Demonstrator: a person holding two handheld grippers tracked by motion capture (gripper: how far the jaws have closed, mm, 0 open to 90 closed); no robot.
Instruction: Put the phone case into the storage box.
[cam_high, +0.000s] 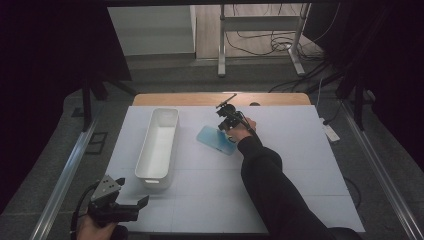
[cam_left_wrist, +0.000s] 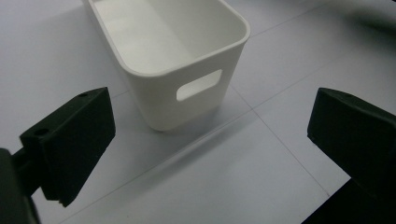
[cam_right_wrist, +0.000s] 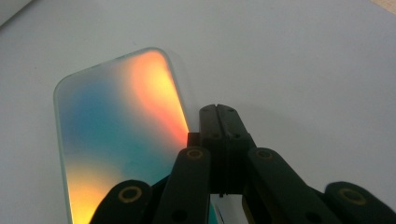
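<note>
A long white bin (cam_high: 150, 181) stands left of centre on the white mat, its short handle end (cam_left_wrist: 163, 98) facing my left gripper (cam_high: 135, 190). That gripper (cam_left_wrist: 210, 135) hovers open over bare mat just in front of the bin, with nothing between its jaws. A thin translucent plate (cam_high: 215, 139) with rounded corners lies flat at the middle of the mat; it looks light blue from above and shimmers orange and teal (cam_right_wrist: 121, 121) up close. My right gripper (cam_high: 226, 126) is at the plate's far edge, its jaws (cam_right_wrist: 217, 112) pressed together right beside the plate's rim.
The white mat (cam_high: 290, 165) covers most of the wooden table (cam_high: 200, 98). The person's dark sleeve (cam_high: 270, 185) crosses the mat's right half. Beyond the table are a metal desk frame (cam_high: 222, 45), floor cables and a power strip (cam_high: 330, 132).
</note>
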